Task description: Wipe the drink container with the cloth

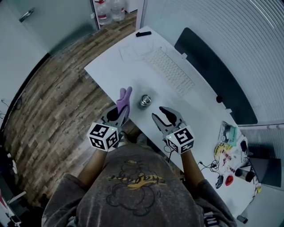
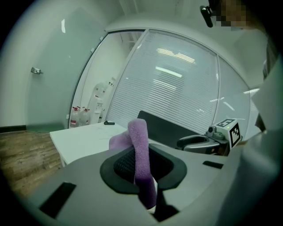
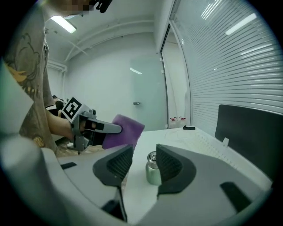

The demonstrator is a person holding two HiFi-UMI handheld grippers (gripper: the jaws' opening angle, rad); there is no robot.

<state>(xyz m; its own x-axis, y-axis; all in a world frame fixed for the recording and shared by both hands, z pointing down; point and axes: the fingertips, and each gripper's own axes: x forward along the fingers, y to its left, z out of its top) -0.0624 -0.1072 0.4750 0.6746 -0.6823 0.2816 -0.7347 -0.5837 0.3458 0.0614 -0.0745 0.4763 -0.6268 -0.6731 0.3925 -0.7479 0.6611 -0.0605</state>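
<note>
A small metal drink container point(image 1: 145, 101) stands upright near the front edge of the white table point(image 1: 111, 66). My left gripper point(image 1: 118, 115) is shut on a purple cloth point(image 1: 124, 99), which sticks up past its jaws just left of the container. In the left gripper view the cloth point(image 2: 140, 152) is pinched between the pads. My right gripper point(image 1: 165, 117) sits open just right of and behind the container. In the right gripper view the container point(image 3: 153, 170) shows beyond the gap between the jaws of the right gripper point(image 3: 144, 162), untouched, with the cloth point(image 3: 124, 131) to its left.
A white keyboard point(image 1: 171, 70) and a dark monitor point(image 1: 213, 73) lie farther back on the table. A black remote point(image 1: 143, 33) rests at the far corner. Cables and small items point(image 1: 230, 153) clutter the right end. Water bottles point(image 1: 111, 11) stand on the wood floor.
</note>
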